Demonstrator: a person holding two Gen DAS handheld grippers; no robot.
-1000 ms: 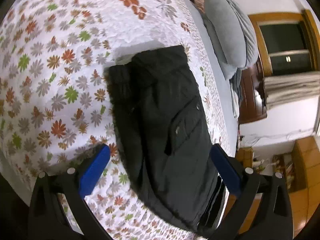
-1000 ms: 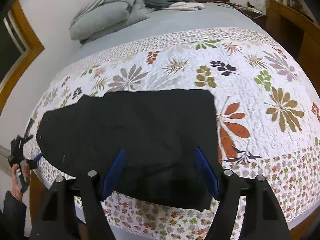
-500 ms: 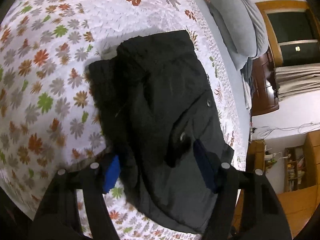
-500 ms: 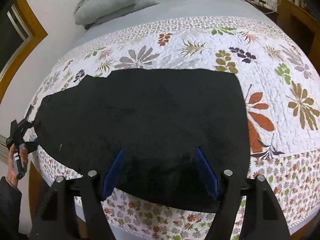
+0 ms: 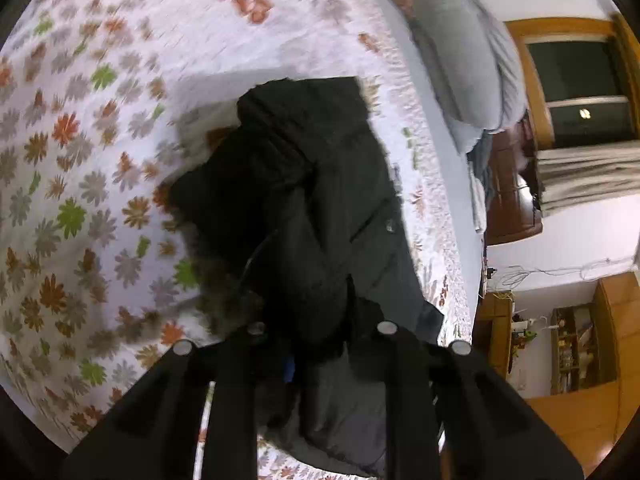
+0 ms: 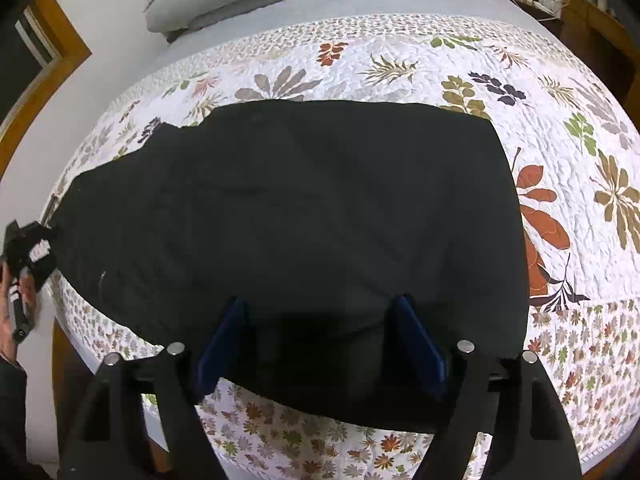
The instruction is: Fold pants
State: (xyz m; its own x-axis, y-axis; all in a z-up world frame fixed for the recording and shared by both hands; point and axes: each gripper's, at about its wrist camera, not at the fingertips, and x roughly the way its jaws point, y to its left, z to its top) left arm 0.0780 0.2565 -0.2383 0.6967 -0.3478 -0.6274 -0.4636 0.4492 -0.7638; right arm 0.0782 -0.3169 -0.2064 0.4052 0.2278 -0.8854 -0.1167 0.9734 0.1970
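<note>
Pants (image 5: 304, 216) bunched between closing left fingers (image 5: 289, 366), under right's.

In the left wrist view the bunched black pants (image 5: 304, 216) cover the left gripper (image 5: 316, 356) pads, so only a sliver of blue shows, and motion blur smears the floral quilt (image 5: 80, 160). In the right wrist view the person's hand (image 6: 16, 300) is cut by the frame edge, and the pants' near hem lies in shadow

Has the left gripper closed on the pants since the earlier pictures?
Yes. The left gripper, earlier wide open, is now closing on the bunched edge of the black pants on the floral quilt.
</note>
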